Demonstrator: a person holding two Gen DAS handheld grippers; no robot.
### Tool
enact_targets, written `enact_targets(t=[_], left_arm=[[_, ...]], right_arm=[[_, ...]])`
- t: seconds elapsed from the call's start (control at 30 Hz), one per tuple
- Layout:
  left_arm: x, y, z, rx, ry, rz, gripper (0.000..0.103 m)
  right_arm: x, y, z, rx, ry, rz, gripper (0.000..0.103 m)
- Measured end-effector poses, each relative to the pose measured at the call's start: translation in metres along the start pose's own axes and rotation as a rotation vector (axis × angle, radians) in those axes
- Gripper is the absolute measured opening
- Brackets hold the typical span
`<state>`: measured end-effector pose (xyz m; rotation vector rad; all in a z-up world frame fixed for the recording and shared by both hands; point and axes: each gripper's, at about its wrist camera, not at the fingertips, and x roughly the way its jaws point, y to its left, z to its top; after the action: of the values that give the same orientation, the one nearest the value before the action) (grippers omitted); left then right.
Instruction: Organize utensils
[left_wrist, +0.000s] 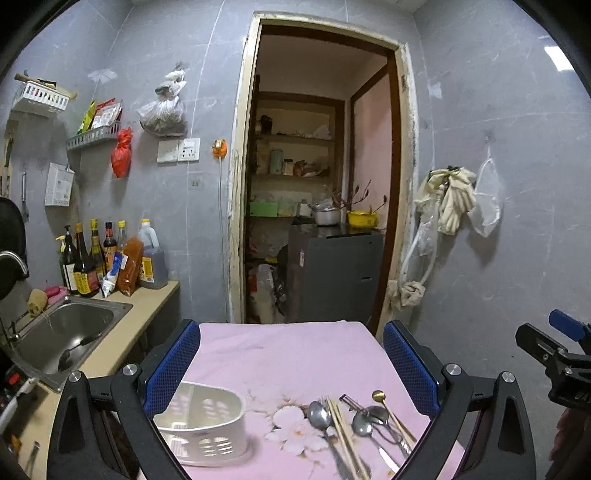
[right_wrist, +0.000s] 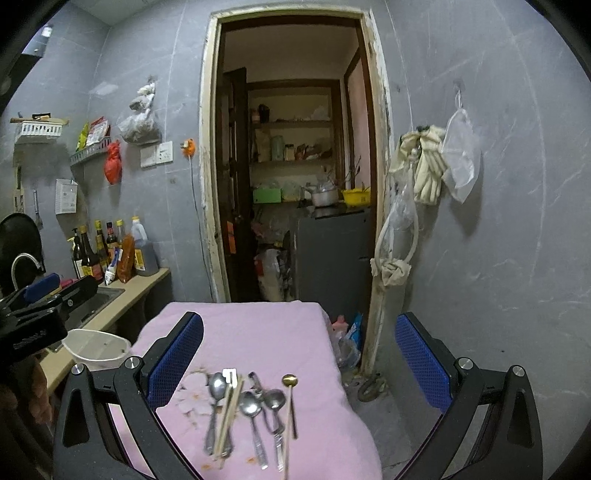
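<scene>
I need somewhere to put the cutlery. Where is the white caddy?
The white perforated plastic caddy stands on the pink cloth, left of the loose metal spoons, in the left wrist view.

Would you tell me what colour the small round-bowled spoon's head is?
Gold; the spoon shows best in the right wrist view.

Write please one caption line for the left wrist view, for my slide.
Open left tool above a pink tablecloth with a white caddy beside loose spoons and chopsticks.

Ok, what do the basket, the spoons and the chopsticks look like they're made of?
Basket: looks like white plastic, matte, with moulded slots in the wall. Spoons: likely steel, grey and shiny; the small one looks gold-coloured. Chopsticks: pale tan, dull, probably wood or bamboo; too blurred to say.
</scene>
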<state>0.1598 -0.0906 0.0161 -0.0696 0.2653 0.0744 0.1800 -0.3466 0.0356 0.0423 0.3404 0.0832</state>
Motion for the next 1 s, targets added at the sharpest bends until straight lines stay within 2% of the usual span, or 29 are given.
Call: enact_targets(t=[0.27,0.57,0.63,0.7,0.87,0.9,0.97,1.0], left_arm=[[0.058,-0.038,-0.015,0.004,0.077,0.054,0.1],[0.132,-0.058,-0.058,-0.026,0.244,0.063,0.1],[0.148,-0.058,-0.069,-0.026,0.282,0.065,0.097],[0.164,-0.058,-0.08,-0.022,0.325,0.067,0.09],[0.19,-0.05,-0.106,-0.027,0.42,0.086,0.069],[0.196,-0.048,-0.112,-0.042,0.455,0.084,0.065],[0.202,-0.043,-0.119,-0.069,0.496,0.079,0.054],[0.205,-0.041,-0.124,-0.084,0.514,0.075,0.052]], right_arm=[[0.083,-0.039,-0.016,-0.038,0.068,0.093,0.102],[0.169,-0.071,-0.067,-0.003,0.223,0.202,0.1],[0.187,-0.072,-0.077,0.006,0.26,0.231,0.085],[0.206,-0.07,-0.089,0.005,0.303,0.258,0.073],[0.252,-0.057,-0.117,-0.005,0.411,0.344,0.051],[0.261,-0.053,-0.123,-0.005,0.436,0.361,0.044],[0.277,-0.044,-0.135,-0.012,0.487,0.397,0.039],[0.282,-0.041,-0.139,-0.019,0.498,0.411,0.039]])
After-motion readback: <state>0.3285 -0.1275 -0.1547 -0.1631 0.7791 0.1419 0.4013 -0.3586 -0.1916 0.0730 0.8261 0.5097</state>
